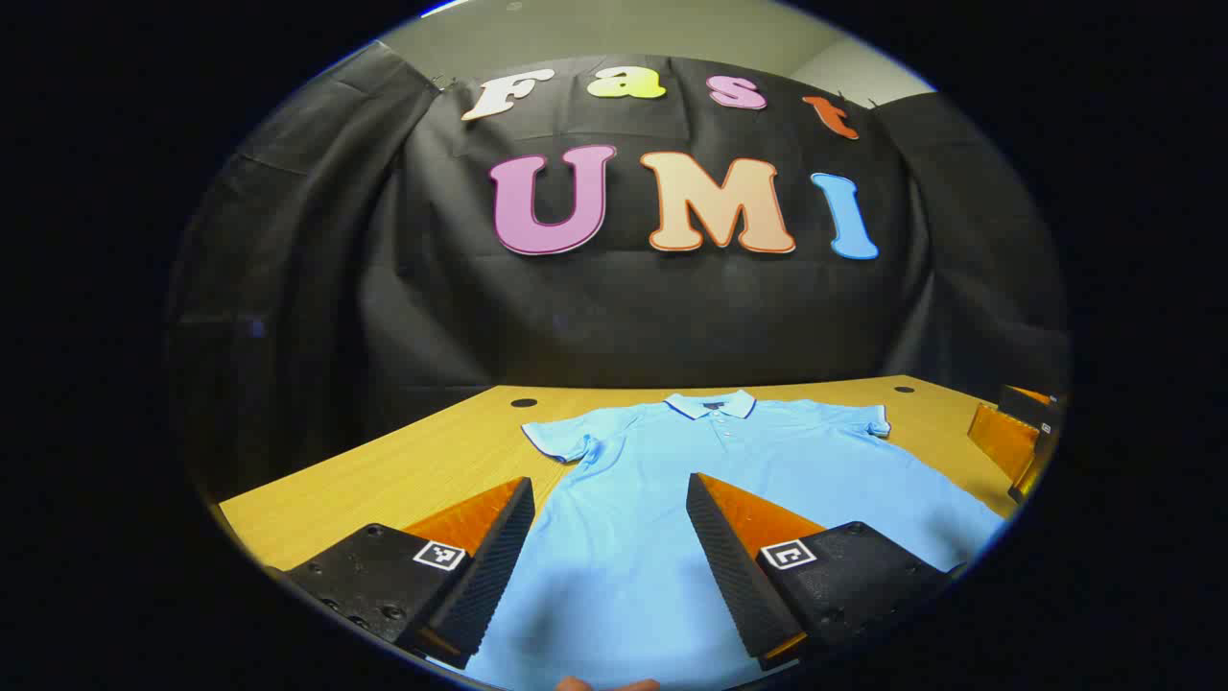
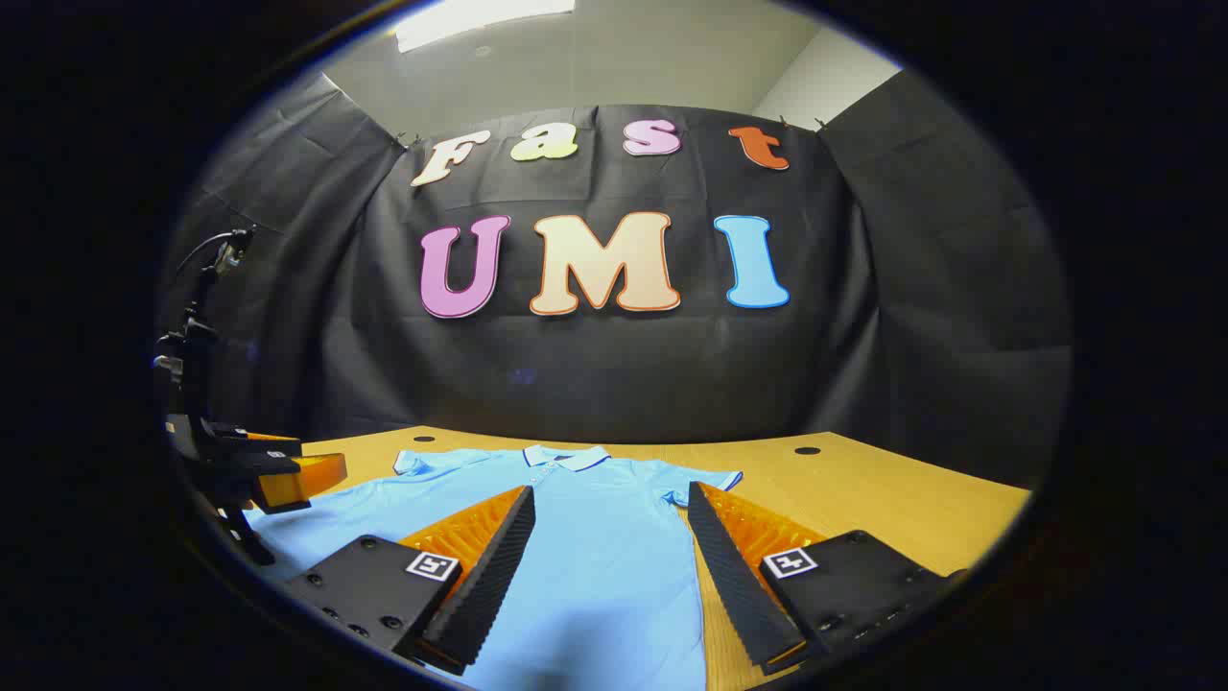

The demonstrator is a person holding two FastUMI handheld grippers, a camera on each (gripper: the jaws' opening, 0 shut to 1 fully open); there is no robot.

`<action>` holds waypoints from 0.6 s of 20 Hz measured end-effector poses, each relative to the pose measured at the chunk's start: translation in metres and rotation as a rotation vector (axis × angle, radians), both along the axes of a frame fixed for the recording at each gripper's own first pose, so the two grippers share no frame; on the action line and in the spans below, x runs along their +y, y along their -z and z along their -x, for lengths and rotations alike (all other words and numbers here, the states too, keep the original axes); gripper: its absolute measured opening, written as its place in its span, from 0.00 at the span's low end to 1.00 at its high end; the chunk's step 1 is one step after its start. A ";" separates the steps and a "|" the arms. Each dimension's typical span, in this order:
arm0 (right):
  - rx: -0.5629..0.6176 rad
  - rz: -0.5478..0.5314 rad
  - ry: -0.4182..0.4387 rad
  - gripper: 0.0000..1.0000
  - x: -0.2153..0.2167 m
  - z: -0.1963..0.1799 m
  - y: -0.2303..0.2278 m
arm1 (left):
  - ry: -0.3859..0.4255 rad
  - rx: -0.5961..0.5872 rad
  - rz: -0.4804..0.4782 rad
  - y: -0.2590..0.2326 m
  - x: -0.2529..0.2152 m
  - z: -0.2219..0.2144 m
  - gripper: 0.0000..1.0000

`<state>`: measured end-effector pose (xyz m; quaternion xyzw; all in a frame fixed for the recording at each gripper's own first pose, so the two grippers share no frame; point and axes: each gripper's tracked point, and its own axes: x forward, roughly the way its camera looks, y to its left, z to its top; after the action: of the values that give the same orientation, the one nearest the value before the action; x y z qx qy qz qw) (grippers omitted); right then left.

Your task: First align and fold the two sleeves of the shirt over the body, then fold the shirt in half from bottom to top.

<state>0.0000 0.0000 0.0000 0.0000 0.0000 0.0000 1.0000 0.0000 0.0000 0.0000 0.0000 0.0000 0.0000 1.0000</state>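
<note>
Between the fingers of the left gripper: nothing; jaws spread wide, hovering over the lower body of the shirt. Right gripper: likewise spread, empty, above the shirt's right flank near the hem. Shirt: light blue polo, lying flat and face up on the table, collar toward the far wall, both short sleeves out to the sides and unfolded. Handling, as judged: light, soft, limp knit; will sag and drag when lifted, may bunch on the wood. Grip points: left sleeve and right sleeve at the cuff edges, pinching one thin layer; hem corners later.
</note>
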 end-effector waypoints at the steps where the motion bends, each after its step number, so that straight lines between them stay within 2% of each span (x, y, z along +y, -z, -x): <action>1: -0.001 -0.004 0.000 0.99 -0.001 0.001 -0.001 | -0.010 -0.006 0.004 0.000 0.003 0.001 0.95; 9: -0.005 -0.003 -0.001 0.99 -0.002 -0.003 0.001 | -0.010 -0.023 0.013 -0.003 0.004 0.002 0.95; 12: -0.007 -0.003 -0.001 0.99 -0.002 -0.003 0.001 | 0.015 -0.015 0.000 -0.001 -0.002 0.002 0.95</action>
<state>0.0032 -0.0019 -0.0015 0.0013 -0.0033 0.0006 1.0000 -0.0016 -0.0024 0.0007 0.0002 -0.0076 -0.0077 0.9999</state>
